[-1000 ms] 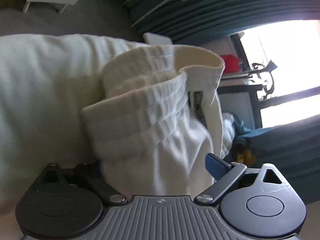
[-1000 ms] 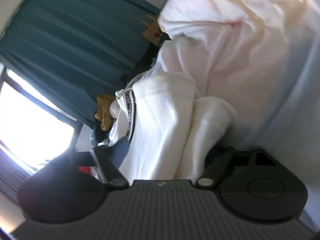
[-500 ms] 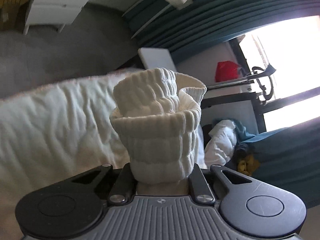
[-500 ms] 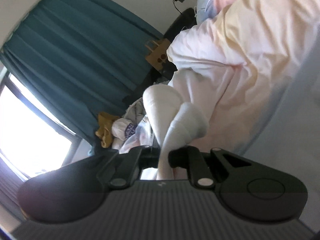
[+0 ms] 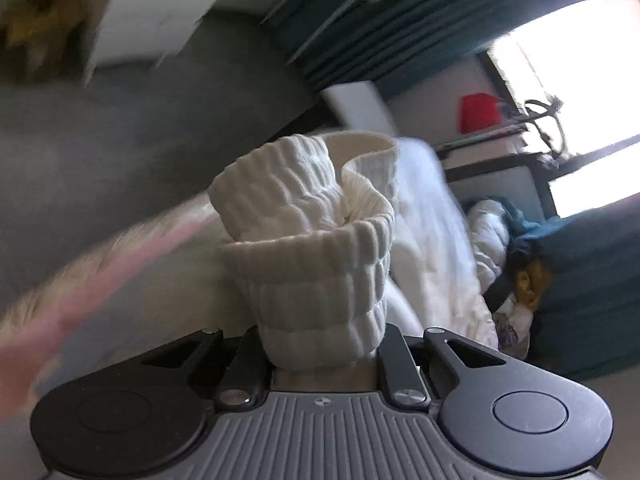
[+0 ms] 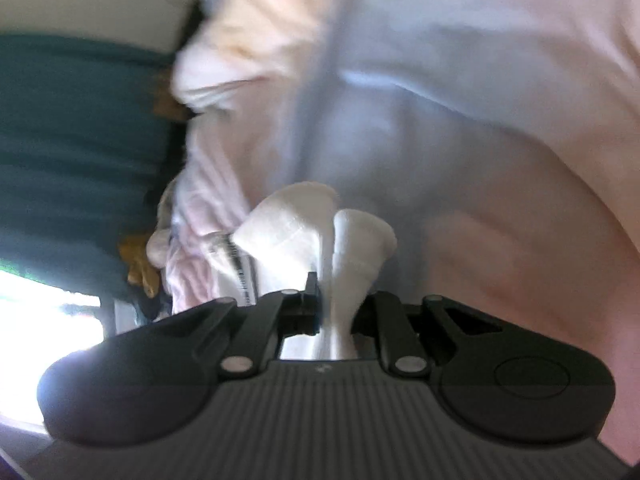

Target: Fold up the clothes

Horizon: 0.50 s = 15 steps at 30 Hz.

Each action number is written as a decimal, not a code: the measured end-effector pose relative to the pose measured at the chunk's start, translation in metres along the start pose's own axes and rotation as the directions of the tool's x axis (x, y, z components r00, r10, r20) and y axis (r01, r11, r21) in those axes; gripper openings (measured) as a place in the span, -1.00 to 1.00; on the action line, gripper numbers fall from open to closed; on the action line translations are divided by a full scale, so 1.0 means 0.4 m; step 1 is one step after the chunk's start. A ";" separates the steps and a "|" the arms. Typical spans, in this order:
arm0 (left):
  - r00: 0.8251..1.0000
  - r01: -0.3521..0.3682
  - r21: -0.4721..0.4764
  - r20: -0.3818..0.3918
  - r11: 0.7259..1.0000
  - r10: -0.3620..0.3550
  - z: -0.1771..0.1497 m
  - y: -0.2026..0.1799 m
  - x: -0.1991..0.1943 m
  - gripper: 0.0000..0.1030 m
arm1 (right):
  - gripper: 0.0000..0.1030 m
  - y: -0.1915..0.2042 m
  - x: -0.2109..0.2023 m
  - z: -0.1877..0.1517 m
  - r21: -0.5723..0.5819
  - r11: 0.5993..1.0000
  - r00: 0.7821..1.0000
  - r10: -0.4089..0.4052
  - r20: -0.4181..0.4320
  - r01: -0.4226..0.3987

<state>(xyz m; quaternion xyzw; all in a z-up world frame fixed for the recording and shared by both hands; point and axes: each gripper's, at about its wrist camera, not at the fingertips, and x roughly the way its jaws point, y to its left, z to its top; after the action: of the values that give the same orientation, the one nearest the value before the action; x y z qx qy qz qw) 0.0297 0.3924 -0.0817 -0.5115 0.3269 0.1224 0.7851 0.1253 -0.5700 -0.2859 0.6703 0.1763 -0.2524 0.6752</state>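
Observation:
My left gripper (image 5: 322,344) is shut on the ribbed elastic waistband (image 5: 312,248) of a white garment, which bunches up above the jaws. My right gripper (image 6: 336,312) is shut on another bunch of the same white garment (image 6: 320,224), which pokes up between the jaws; a black printed strip on the cloth shows to its left. Both grippers hold the cloth up off the bed. The rest of the garment is hidden or blurred.
A pale pink and blue duvet (image 6: 460,120) fills the right wrist view. Teal curtains (image 6: 72,140) and a bright window (image 5: 580,80) stand behind. A pile of clothes (image 5: 496,240) lies by a shelf with a red box (image 5: 478,114). White furniture (image 5: 160,12) stands on grey floor.
Both grippers closed on the white garment and lifted it. Both cameras have swung since; the views are now blurred by motion, the right one turning toward the duvet.

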 end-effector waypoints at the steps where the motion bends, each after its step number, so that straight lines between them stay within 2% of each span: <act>1: 1.000 0.020 0.011 0.007 1.000 -0.020 -0.004 0.009 -0.001 -0.60 | -0.71 -0.011 0.002 0.006 0.028 1.000 1.000 0.003 -0.010 -0.003; 3: 0.999 0.039 0.050 0.011 0.998 -0.040 -0.017 0.017 -0.004 -0.48 | -0.70 -0.021 0.006 0.013 0.058 0.998 0.999 0.024 -0.031 -0.022; 5: 1.000 0.020 0.109 0.007 0.994 -0.021 -0.042 0.013 -0.024 -0.21 | -0.68 -0.018 -0.001 0.014 0.030 0.999 0.999 0.019 -0.044 -0.018; 6: 1.000 0.011 0.139 0.002 0.990 -0.012 -0.055 0.010 -0.037 -0.15 | -0.64 -0.015 -0.006 0.014 0.013 1.000 0.999 0.015 -0.051 -0.014; 8: 1.000 -0.003 0.208 0.011 0.978 0.001 -0.086 0.001 -0.075 0.06 | -0.39 -0.018 -0.022 0.010 -0.001 1.000 0.999 0.000 -0.047 0.000; 10: 1.000 -0.018 0.275 0.022 0.961 0.013 -0.117 -0.008 -0.114 0.33 | 0.19 -0.036 -0.052 0.011 0.029 0.999 0.999 -0.036 -0.005 0.036; 11: 0.999 -0.029 0.317 0.043 0.948 0.016 -0.131 -0.034 -0.127 0.45 | 0.29 -0.036 -0.063 0.012 0.026 0.999 0.999 -0.037 0.011 0.037; 12: 0.998 -0.037 0.358 0.061 0.933 0.017 -0.145 -0.047 -0.148 0.46 | 0.41 -0.033 -0.074 0.013 0.016 0.999 0.999 -0.034 0.026 0.033; 15: 0.994 -0.063 0.477 0.112 0.877 0.010 -0.200 -0.103 -0.214 0.48 | 0.41 -0.019 -0.102 0.015 -0.024 0.999 0.997 -0.025 0.075 0.027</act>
<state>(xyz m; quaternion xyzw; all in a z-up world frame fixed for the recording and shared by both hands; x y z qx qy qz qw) -0.0443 0.3155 -0.0182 -0.2879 0.3145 0.0795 0.9010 0.0871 -0.5716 -0.2684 0.6495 0.1626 -0.2838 0.6864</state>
